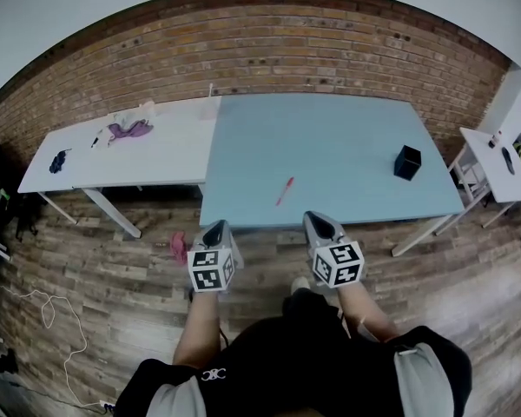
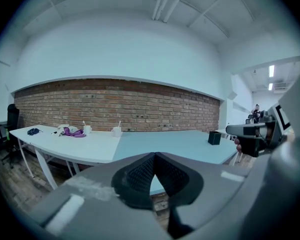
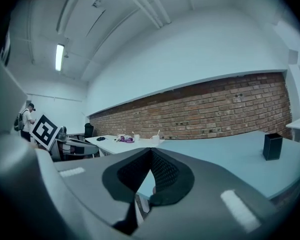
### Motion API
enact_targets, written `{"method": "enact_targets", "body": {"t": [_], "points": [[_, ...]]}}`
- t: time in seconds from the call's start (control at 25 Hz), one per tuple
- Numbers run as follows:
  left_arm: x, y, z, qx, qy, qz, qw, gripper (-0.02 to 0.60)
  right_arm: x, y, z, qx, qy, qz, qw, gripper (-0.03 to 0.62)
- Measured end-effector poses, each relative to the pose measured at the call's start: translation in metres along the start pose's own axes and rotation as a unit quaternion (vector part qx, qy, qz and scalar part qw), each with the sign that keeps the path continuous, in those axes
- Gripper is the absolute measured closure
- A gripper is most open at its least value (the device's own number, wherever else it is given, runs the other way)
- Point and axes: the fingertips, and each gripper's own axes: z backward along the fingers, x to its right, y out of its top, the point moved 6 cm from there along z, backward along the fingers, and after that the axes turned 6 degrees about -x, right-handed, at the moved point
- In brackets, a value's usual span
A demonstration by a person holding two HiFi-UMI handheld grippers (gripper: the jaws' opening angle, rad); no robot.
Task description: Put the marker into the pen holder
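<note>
A red brick wall (image 1: 269, 42) lines the lower part of the room, with plain white wall (image 2: 120, 49) above it and a lit strip light (image 3: 59, 57) on the ceiling. The floor (image 1: 69, 276) is wood plank. A light-blue counter (image 1: 330, 155) stands edge to edge with a white table (image 1: 156, 159). A small white side table (image 1: 491, 176) stands near the counter's right end.

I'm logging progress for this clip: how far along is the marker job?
Nothing looks done yet: the red marker lies on the blue table, apart from the black pen holder. In hand: nothing; the left gripper and right gripper are shut and empty, near the table's front edge. Remaining: grasp the marker, carry it, drop it in.
</note>
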Motion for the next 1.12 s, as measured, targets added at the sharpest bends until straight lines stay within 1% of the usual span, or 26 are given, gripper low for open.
{"method": "enact_targets", "body": {"t": [0.12, 0.24, 0.52, 0.68, 0.8, 0.88, 1.12], "points": [[0.005, 0.005, -0.030, -0.011, -0.001, 0.002, 0.9999, 0.577, 0.024, -0.004, -0.017, -0.010, 0.001, -0.011, 1.000, 0.589], [0.009, 0.019, -0.062, -0.021, 0.001, 0.002, 0.9998, 0.577, 0.051, 0.001, -0.037, -0.020, 0.004, -0.018, 1.000, 0.589], [0.022, 0.080, -0.128, -0.028, 0.010, -0.009, 0.9995, 0.577, 0.117, 0.051, -0.080, -0.024, 0.013, -0.022, 0.999, 0.589], [0.031, 0.105, -0.155, -0.028, 0.016, -0.032, 0.9990, 0.577, 0.140, 0.068, -0.106, -0.031, 0.025, -0.020, 0.999, 0.589], [0.032, 0.112, -0.166, -0.033, 0.016, -0.044, 0.9984, 0.577, 0.147, 0.075, -0.125, -0.035, 0.031, -0.024, 0.999, 0.589], [0.027, 0.114, -0.169, -0.036, 0.012, -0.045, 0.9983, 0.577, 0.145, 0.079, -0.135, -0.035, 0.035, -0.025, 0.998, 0.589], [-0.001, 0.109, -0.183, -0.046, 0.000, -0.023, 0.9987, 0.577, 0.130, 0.080, -0.157, -0.049, 0.029, -0.017, 0.998, 0.589]]}}
